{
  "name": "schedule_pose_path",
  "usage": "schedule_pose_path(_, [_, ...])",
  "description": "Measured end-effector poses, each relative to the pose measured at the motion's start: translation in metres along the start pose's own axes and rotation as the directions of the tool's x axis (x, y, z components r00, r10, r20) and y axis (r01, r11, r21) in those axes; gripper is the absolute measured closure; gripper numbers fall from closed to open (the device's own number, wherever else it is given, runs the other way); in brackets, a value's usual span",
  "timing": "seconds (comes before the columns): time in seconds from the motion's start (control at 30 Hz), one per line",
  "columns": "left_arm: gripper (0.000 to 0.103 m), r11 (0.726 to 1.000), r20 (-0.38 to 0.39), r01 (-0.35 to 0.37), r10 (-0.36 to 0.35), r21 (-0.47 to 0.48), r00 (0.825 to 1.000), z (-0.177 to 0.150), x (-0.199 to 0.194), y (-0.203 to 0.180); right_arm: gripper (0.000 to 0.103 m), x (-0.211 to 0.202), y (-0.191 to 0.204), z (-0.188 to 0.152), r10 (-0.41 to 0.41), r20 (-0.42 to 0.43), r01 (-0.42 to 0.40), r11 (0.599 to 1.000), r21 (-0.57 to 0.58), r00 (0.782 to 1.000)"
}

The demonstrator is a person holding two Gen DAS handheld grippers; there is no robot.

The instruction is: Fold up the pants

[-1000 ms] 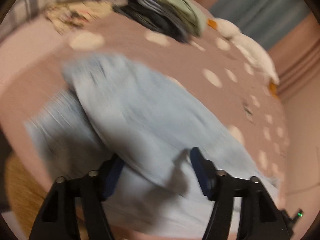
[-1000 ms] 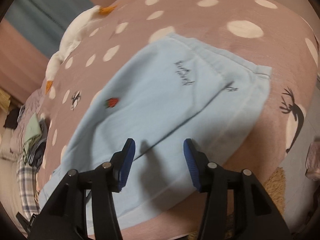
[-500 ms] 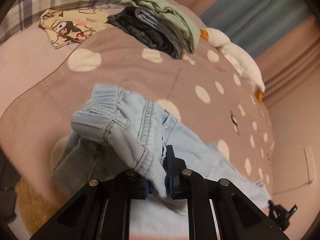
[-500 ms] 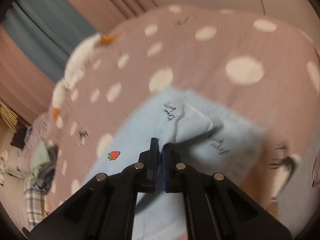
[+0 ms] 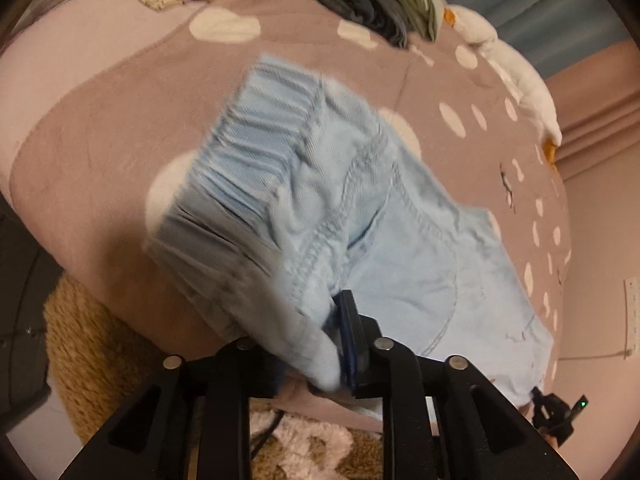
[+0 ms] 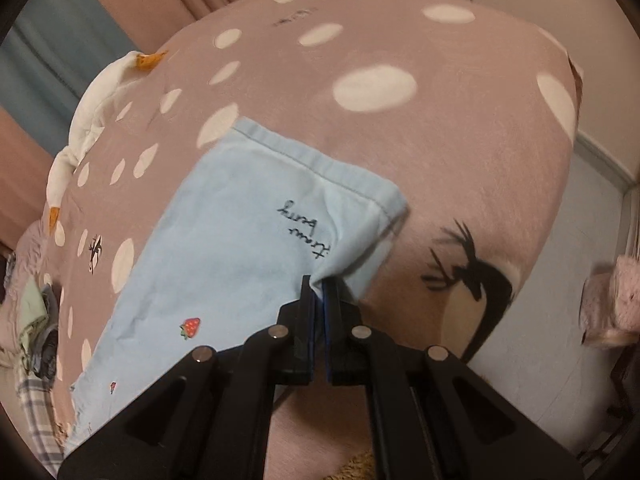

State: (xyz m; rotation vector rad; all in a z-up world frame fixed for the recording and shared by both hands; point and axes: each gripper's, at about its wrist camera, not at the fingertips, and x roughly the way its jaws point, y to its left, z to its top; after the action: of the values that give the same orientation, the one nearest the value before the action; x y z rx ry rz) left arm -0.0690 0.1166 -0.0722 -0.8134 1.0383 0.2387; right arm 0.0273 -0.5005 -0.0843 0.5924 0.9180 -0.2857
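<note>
Both of your grippers have closed since a second ago, when they hovered wide over the flat pants. Your left gripper [image 5: 320, 344] now pinches the waist end of the light blue pants [image 5: 360, 216], its jaws having just eased a little wider with thick cloth bunched between them, and the gathered waistband is lifted off the bed [image 5: 100, 120] and curled over toward you. Your right gripper [image 6: 319, 292] is clamped nearly flat on the hem corner of a leg [image 6: 248, 248], right beside the stitched lettering [image 6: 306, 232], with that corner raised into a small peak. Between the two ends the pants lie on the pink spotted bed cover. A small strawberry patch [image 6: 190, 327] shows on the leg. Folded clothes [image 5: 380, 4] are stacked at the far side of the bed, well apart from the pants.
</note>
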Motion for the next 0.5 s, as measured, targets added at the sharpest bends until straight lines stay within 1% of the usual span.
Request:
schedule_pose_path(0.1, [0.080, 0.999, 0.059, 0.023, -0.021, -0.044, 0.998, 0.005, -0.010, 0.010, 0.099, -0.004, 0.001, 0.004, 0.009, 0.004, -0.009, 1.000, -0.006, 1.000])
schedule_pose_path(0.13, [0.084, 0.998, 0.073, 0.027, -0.024, -0.048, 0.997, 0.009, -0.012, 0.012, 0.099, -0.003, 0.003, 0.005, 0.015, 0.006, -0.015, 1.000, -0.008, 1.000])
schedule_pose_path(0.17, [0.089, 0.999, 0.082, 0.032, -0.029, -0.036, 0.996, 0.011, -0.012, 0.011, 0.099, -0.003, 0.007, 0.010, 0.032, 0.011, -0.032, 0.999, -0.016, 0.999])
schedule_pose_path(0.23, [0.091, 1.000, 0.098, 0.009, -0.011, 0.017, 0.995, 0.019, -0.010, -0.002, 0.099, -0.002, 0.020, 0.017, 0.062, 0.021, -0.061, 0.998, -0.033, 0.998])
schedule_pose_path(0.27, [0.093, 0.999, 0.107, 0.011, -0.015, 0.037, 0.994, 0.024, -0.010, -0.008, 0.099, -0.004, 0.033, 0.027, 0.096, 0.040, -0.093, 0.994, -0.055, 0.995])
schedule_pose_path(0.37, [0.093, 0.994, 0.157, 0.036, -0.051, 0.100, 0.986, 0.044, -0.018, -0.030, 0.099, -0.016, 0.073, 0.050, 0.184, 0.101, -0.171, 0.977, -0.125, 0.978])
schedule_pose_path(0.4, [0.094, 0.992, 0.177, 0.056, -0.076, 0.112, 0.981, 0.050, -0.025, -0.035, 0.099, -0.029, 0.086, 0.059, 0.236, 0.139, -0.216, 0.966, -0.142, 0.962])
schedule_pose_path(0.43, [0.094, 0.987, 0.206, 0.097, -0.121, 0.126, 0.971, 0.054, -0.037, -0.040, 0.099, -0.041, 0.091, 0.063, 0.276, 0.174, -0.250, 0.956, -0.156, 0.945])
schedule_pose_path(0.47, [0.094, 0.981, 0.231, 0.132, -0.162, 0.140, 0.959, 0.056, -0.047, -0.043, 0.099, -0.060, 0.093, 0.065, 0.323, 0.228, -0.288, 0.942, -0.173, 0.919])
schedule_pose_path(0.5, [0.094, 0.974, 0.264, 0.161, -0.199, 0.160, 0.944, 0.054, -0.059, -0.043, 0.100, -0.071, 0.091, 0.066, 0.340, 0.259, -0.301, 0.937, -0.179, 0.904])
